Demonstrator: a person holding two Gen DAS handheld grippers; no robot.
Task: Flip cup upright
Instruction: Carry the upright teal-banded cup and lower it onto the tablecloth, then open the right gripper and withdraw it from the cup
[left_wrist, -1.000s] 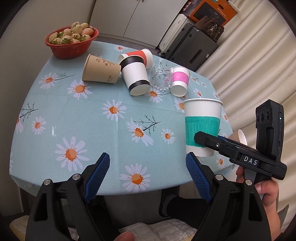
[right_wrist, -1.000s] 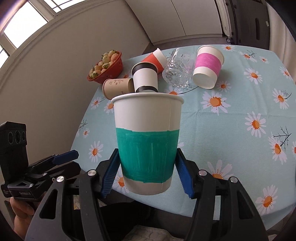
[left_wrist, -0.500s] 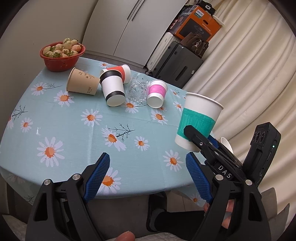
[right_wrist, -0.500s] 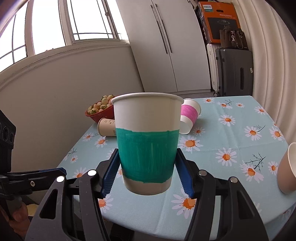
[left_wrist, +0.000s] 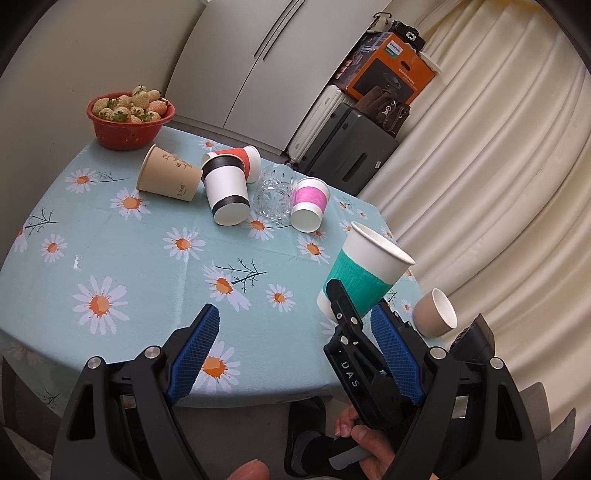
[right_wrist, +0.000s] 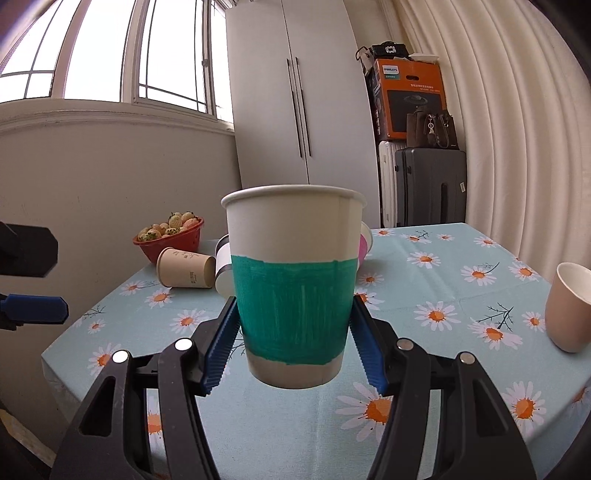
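One red bowl (left_wrist: 130, 123) holds pale strawberries (left_wrist: 129, 105). The teal cup (right_wrist: 293, 284) sits upright, clamped between the right gripper's (right_wrist: 293, 347) jaws above the desk (left_wrist: 147, 254). The left gripper's (left_wrist: 293, 356) jaws gape wide.

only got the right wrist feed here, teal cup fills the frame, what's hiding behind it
Observer: A clear glass stands between the black-banded cup and the pink-banded cup.
Operator: anything else back there
Observer: A red-banded cup lies on its side behind the black-banded one.
Operator: left gripper doing anything
Observer: The left gripper is open and empty over the near table edge; the right gripper grips the teal cup.
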